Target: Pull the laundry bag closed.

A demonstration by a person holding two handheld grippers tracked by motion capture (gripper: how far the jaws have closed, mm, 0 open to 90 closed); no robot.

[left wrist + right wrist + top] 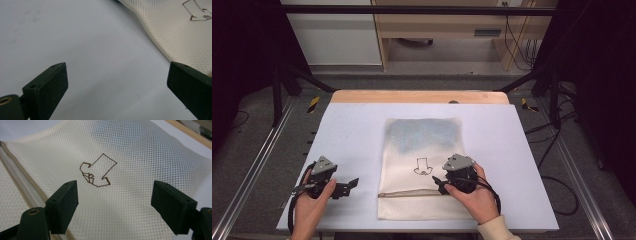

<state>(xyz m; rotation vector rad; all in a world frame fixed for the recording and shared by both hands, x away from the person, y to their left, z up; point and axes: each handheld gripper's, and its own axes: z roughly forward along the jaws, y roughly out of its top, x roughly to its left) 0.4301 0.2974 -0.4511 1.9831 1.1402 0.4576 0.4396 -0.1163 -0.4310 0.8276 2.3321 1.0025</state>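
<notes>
A cream mesh laundry bag (422, 165) lies flat in the middle of the white table, with a dark line drawing (423, 166) on it and a zipper (412, 194) across its near end. In the right gripper view the mesh bag (130, 152) and its drawing (97, 171) lie just beyond the jaws, zipper (22, 185) at left. My right gripper (438, 183) rests over the bag near the zipper, open, nothing between its jaws. My left gripper (353, 184) sits left of the bag over bare table, open and empty; the bag's edge (175, 32) lies at upper right of its view.
The white table top (352, 130) has a wooden strip (419, 96) along its far edge. Black frame bars (287, 80) and cables (562, 185) flank the table. A wooden desk (452, 30) stands beyond on the floor.
</notes>
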